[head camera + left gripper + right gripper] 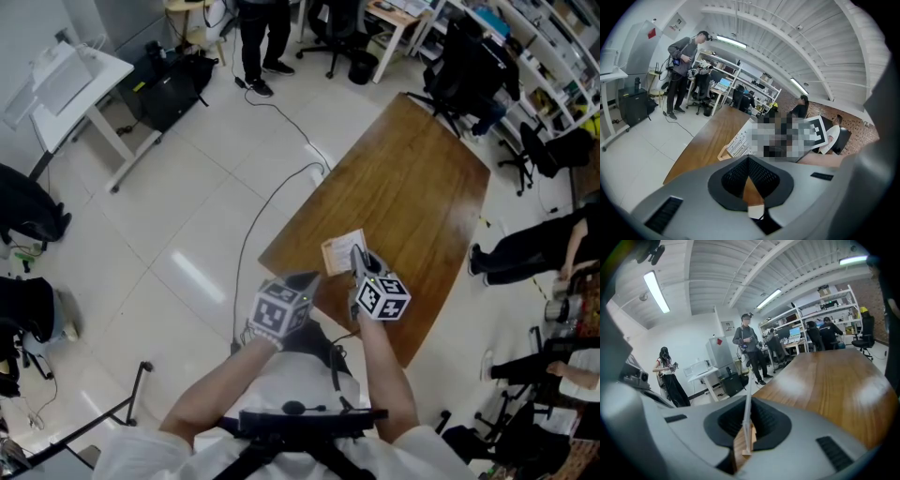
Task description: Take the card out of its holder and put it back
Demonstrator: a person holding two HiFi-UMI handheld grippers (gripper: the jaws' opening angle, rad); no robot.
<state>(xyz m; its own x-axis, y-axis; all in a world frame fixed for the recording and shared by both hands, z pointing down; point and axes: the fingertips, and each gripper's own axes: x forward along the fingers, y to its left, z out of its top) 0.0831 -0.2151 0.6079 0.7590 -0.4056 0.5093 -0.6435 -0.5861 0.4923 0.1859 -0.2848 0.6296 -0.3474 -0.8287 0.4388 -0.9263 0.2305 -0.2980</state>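
At the far left a white desk [73, 77] stands on the tiled floor, and a black cable [269, 208] runs over the tiles towards the person who holds the tools. Further back a person in dark clothes [262, 42] stands near the office chairs.

The left gripper [305, 279] hangs over the near corner of the wooden surface [417, 178]. In the left gripper view its jaws are together at the tips and nothing is between them.

Just to the right of it is the card [342, 251], a pale printed sheet near the same corner of the surface. In the left gripper view the card's lower end sits in a small light wooden holder [723, 153], which rests on the surface.

The right gripper [357, 258] is at the card's right side. Its own view shows the card edge-on as a thin white line that passes between the jaws, and the jaws are closed on it. The lower edge of the card meets a pale wooden piece there.

At the far right some seated people [525, 248] and shelves [553, 56] are beside the surface.
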